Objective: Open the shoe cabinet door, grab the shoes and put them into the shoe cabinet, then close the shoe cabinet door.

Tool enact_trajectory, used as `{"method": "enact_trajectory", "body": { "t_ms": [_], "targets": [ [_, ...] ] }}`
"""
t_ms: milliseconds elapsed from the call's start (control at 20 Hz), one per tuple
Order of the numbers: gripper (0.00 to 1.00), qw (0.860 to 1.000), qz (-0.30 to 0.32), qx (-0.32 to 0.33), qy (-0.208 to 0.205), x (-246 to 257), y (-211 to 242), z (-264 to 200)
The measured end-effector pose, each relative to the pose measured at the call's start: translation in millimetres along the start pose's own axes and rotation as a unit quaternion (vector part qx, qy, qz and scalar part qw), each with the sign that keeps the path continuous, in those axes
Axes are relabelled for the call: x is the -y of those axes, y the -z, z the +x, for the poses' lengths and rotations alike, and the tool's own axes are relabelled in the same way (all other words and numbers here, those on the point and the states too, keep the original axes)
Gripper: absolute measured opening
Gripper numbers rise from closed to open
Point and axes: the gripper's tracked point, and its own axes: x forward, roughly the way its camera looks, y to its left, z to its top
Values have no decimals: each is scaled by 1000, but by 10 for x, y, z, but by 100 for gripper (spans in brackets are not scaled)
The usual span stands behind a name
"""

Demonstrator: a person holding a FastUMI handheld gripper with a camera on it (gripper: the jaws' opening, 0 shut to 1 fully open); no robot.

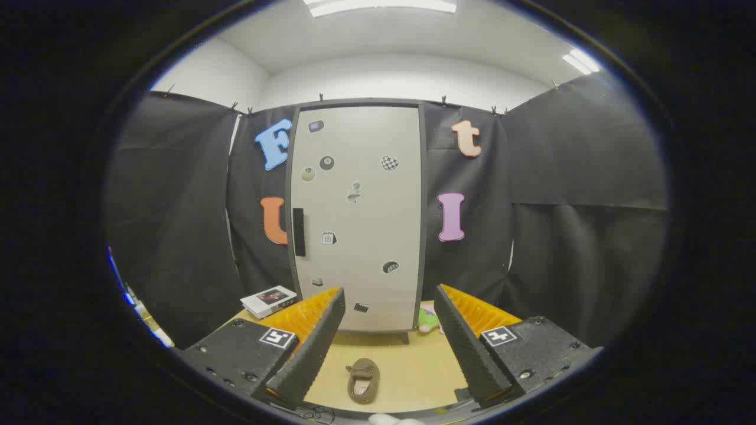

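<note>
Starting with gripper (pixel 390 304) fingers spread and empty, you should go for the handle (pixel 299 231) at the cabinet door (pixel 357 236) left edge, clearing the shoe (pixel 362 381).

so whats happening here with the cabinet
A person is holding a handheld gripper facing a tall shoe cabinet, whose door is shut. The jaws stand open and hold nothing. A single brown shoe lies on the wooden floor between the jaws, short of the cabinet. The dark handle sits on the door's left edge, untouched. A book lies left of the cabinet and a small green and pink toy sits at its right foot. Nothing of the task is done yet.
</note>
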Motion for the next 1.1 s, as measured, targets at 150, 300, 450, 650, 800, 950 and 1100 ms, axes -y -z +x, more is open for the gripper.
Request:
{"method": "enact_trajectory", "body": {
  "t_ms": [150, 300, 450, 650, 800, 950, 1100],
  "targets": [
    [99, 1000, -2, -2, 1, -52, 3, 3],
    [99, 1000, -1, -4, 2, -104, 16, 2],
    [99, 1000, -3, -4, 10, -128, 11, -4],
    [99, 1000, -2, -1, 18, -177, -13, 6],
    [99, 1000, -1, 2, 18, -274, -34, 78],
    [99, 1000, 1, 3, 14, -430, -59, 244],
    [99, 1000, 9, -2, -3, -686, -54, 549]
  ]
}}
